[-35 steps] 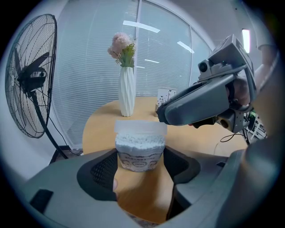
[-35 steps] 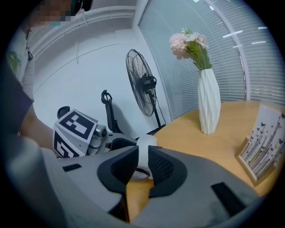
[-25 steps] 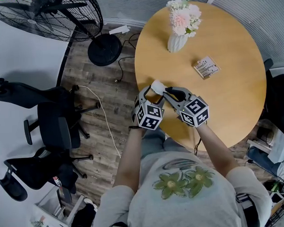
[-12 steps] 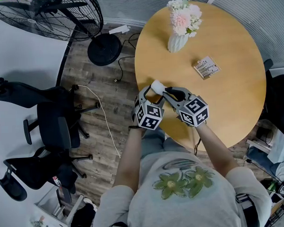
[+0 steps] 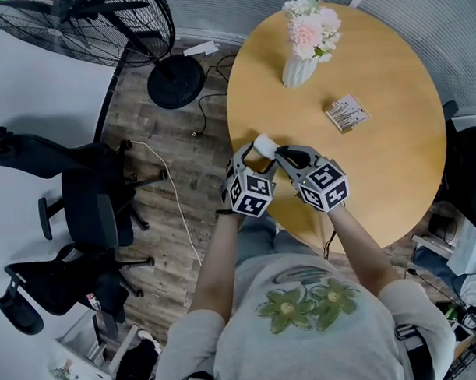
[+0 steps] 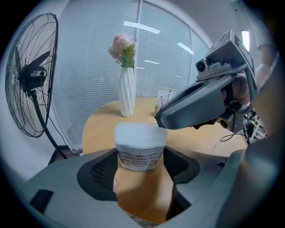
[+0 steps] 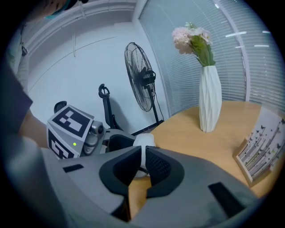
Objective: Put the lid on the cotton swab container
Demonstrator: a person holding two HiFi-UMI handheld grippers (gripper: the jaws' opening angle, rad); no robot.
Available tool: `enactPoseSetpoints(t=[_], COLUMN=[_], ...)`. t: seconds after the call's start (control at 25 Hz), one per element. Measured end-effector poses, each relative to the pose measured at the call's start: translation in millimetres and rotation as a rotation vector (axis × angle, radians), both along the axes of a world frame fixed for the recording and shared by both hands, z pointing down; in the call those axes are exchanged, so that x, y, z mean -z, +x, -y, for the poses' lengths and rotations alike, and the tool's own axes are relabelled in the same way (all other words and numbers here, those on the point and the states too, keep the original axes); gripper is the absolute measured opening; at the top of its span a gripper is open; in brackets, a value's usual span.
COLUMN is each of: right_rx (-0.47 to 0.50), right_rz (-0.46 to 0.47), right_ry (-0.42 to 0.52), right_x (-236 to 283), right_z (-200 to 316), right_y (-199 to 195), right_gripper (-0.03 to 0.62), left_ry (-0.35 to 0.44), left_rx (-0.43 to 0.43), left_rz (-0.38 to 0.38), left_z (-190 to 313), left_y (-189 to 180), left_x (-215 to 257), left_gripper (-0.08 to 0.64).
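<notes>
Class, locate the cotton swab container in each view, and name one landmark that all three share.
Head view: cotton swab container at centre, by the table edge.
Left gripper view: container at centre, slightly low.
Right gripper view: container at low centre, mostly hidden.
Shared landmark: white vase of flowers.

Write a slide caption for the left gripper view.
Left gripper grips the lidded cotton swab container; flower vase behind.

Right hand-held gripper is closing on the lid.

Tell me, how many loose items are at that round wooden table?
3: white ribbed flower vase, far side; small printed card box, mid-right; white plastic swab container, near edge.
</notes>
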State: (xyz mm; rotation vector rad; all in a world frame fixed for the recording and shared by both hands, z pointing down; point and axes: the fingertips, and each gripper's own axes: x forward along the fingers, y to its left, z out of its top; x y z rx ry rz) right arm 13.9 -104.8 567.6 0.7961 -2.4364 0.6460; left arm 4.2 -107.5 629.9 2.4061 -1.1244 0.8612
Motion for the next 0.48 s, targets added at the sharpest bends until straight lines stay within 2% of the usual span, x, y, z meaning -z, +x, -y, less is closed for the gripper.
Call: enactPoseSetpoints(t=[0.08, 0.16, 0.28, 0.48], right_rx=[0.019, 0.041, 0.065, 0.122], right_rz=[-0.048, -0.099, -0.163, -0.287], right_ry=[0.009, 0.019, 0.019, -0.044], right_x=[-1, -4, -6, -12], right_z=[-1, -1, -2, -3], right_y=[-1, -2, -3, -5], right_gripper=[0.031, 0.000, 0.000, 0.000], left_ry=[0.001, 0.003, 0.004, 0.006], left_rx=[0.000, -0.001, -0.003, -0.005], left_rz=[-0.001, -0.001, -0.001, 0.000], left_z=[0, 0, 0, 0], left_y=[0, 0, 0, -1], left_x=[0, 0, 0, -1], left_gripper=[0.321, 0.321, 0.321, 0.319])
